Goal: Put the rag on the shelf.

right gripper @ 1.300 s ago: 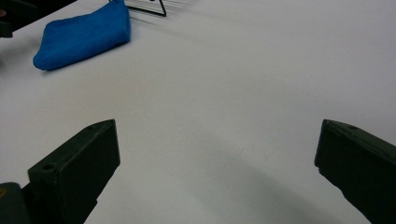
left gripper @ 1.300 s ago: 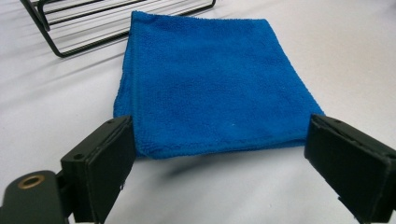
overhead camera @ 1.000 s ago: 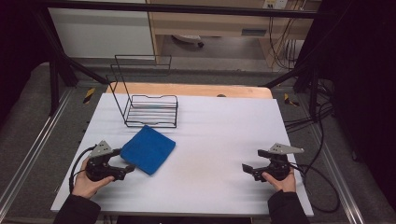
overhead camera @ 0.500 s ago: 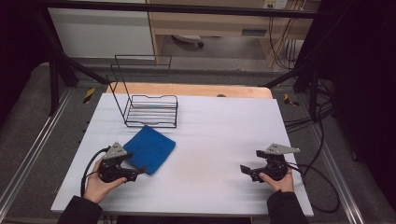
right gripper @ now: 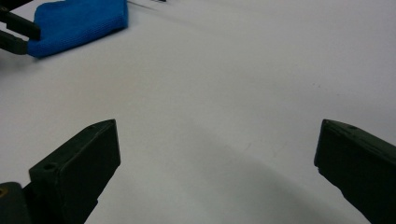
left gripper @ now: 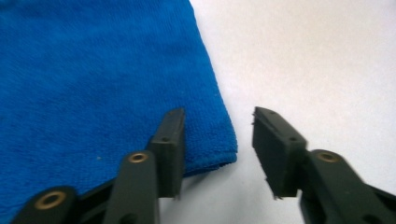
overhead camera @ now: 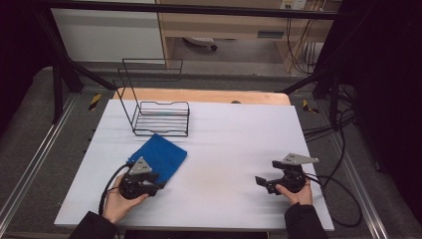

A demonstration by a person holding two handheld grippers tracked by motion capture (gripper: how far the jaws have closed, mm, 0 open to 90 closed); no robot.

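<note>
One soft, light blue cloth lies folded on the white table by the wire rack, and the left claw, just closing and not yet pinching, straddles its floppy corner, the best spot to grab, while the right claw stays spread wide.

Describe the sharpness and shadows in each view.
High view: soft, dark surroundings, white table evenly lit. Left gripper view: blue cloth weave fairly crisp, left gripper slightly soft. Right gripper view: right gripper blurred, broad faint shadow between its jaws.
</note>
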